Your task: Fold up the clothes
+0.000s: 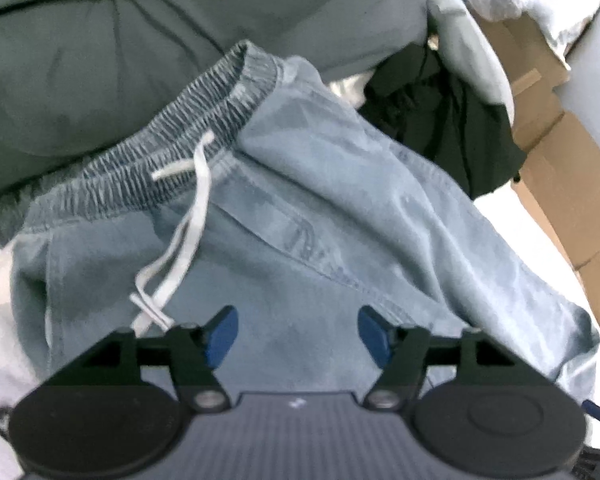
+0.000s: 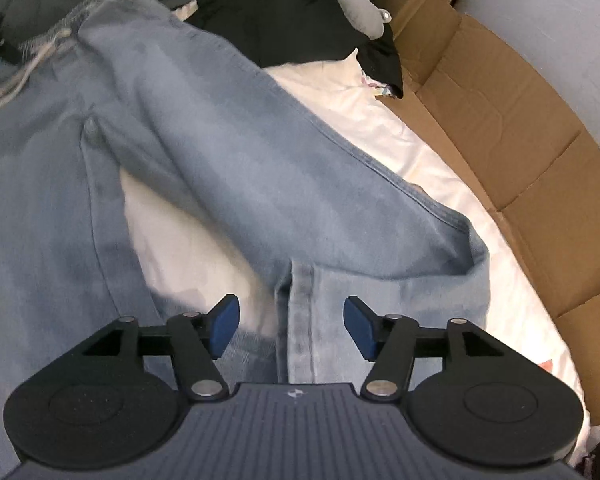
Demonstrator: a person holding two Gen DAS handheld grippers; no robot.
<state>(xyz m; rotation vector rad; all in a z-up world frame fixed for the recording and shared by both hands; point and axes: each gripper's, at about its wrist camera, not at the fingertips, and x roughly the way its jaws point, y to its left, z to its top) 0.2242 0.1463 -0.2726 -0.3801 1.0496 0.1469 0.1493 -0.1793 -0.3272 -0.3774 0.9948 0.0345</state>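
Both grippers, left (image 1: 298,330) and right (image 2: 292,326), have their 2 fingers apart, gripping nothing. Jeans (image 1: 320,208) lie spread beyond the fingers; a hem (image 2: 300,320) shows between the right ones.

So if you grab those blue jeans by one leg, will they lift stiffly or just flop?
Probably flop: the jeans already lie in soft folds and creases. The leg end is doubled over, so it likely unfolds when lifted. The white drawstring hangs loose and would dangle.

One pair blue trousers (image 2: 236,152), one white drawstring (image 1: 188,216), one black garment (image 2: 300,20), two grippers.
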